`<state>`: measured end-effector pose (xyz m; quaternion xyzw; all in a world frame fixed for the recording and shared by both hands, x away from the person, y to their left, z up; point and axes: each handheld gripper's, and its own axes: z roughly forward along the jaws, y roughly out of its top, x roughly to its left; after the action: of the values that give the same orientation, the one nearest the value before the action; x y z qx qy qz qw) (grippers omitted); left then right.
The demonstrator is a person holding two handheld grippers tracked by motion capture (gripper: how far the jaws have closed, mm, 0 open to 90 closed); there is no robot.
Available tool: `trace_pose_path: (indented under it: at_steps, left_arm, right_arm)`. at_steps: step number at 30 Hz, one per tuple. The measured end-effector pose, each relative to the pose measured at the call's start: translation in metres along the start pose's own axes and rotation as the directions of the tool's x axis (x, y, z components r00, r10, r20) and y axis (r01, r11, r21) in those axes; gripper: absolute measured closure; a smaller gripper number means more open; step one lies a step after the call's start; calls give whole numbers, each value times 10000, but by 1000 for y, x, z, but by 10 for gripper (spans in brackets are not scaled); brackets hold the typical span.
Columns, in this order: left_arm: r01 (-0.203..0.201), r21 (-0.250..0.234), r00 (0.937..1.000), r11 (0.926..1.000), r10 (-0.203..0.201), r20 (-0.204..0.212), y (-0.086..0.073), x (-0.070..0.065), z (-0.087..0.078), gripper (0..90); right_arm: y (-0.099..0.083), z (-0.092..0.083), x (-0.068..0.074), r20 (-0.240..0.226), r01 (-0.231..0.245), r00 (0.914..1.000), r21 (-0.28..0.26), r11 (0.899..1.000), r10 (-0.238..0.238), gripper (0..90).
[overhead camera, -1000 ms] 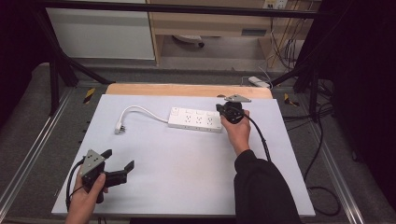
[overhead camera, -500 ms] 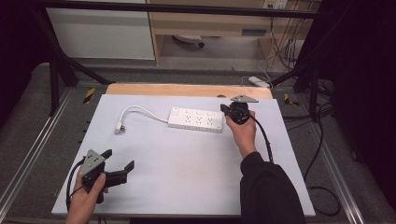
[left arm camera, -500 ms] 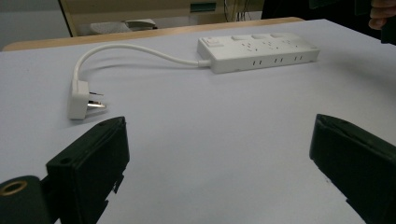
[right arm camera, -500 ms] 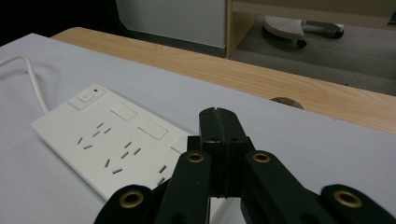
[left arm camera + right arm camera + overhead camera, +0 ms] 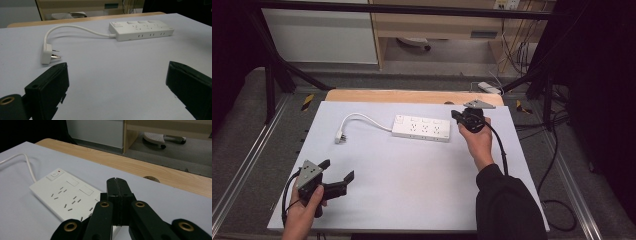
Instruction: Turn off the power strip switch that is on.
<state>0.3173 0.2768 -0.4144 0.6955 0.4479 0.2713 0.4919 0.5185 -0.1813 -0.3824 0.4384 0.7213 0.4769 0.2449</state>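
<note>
Left tool (image 5: 337, 176) gapes wide; right tool (image 5: 455, 116) is clamped together.

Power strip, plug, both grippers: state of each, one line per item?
power strip: flat on the white table cover, sockets up, nothing plugged in.
plug: lying on its side on the cover, unplugged, prongs bare.
cord: slack, curved from plug to strip.
left gripper: jaws wide open, nothing between them, low over the near left corner.
right gripper: jaws shut together, holding nothing, at the strip's right end.
</note>
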Motion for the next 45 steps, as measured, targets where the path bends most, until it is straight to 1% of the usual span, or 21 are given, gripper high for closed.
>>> trace_pose_path:
  at_steps: [6,8,15,17,21,24,29,34,36,39,45]
  left_arm:
    - [-47,-38,10000,10000,48,62,0,0,0,49]
    - [-31,7,10000,10000,31,52,0,0,0,49]
    - [-68,9,10000,10000,68,66,0,0,0,49]
    - [-26,15,10000,10000,26,68,0,-1,0,48]
    - [-28,24,10000,10000,27,50,0,0,0,49]
    - [-32,30,10000,10000,32,55,0,0,0,49]
    - [-9,22,10000,10000,9,47,0,0,0,49]
    - [18,30,10000,10000,-18,31,-1,0,0,49]
    - [11,36,10000,10000,-11,43,-1,0,-1,49]
    - [3,33,10000,10000,-3,55,-1,-1,-1,49]
    - [-6,31,10000,10000,5,29,-1,-1,0,49]
  right_arm:
    - [-3,-8,1,-151,33,9999,-18,10000,-33,900]
    - [-4,-10,1,-179,-23,9998,-63,10000,22,900]
    - [-3,-20,-1,-149,-34,9999,-97,9999,32,900]
    - [-3,-22,-1,-151,-50,9999,-98,9999,49,900]
    - [-3,-28,-1,-220,-44,9998,-158,9999,40,900]
    - [-4,-33,-1,-316,-136,9994,-228,9996,129,900]
    - [-7,-42,-1,-391,-105,9992,-281,9996,94,900]
    - [-9,-51,-2,-455,-142,9989,-499,9987,120,900]
    - [-10,-55,-2,-386,-32,9993,-551,9985,11,900]
    - [-12,-62,-4,-383,-170,9992,-742,9971,142,900]
    - [-17,-72,-8,-272,-98,9996,-871,9961,75,900]
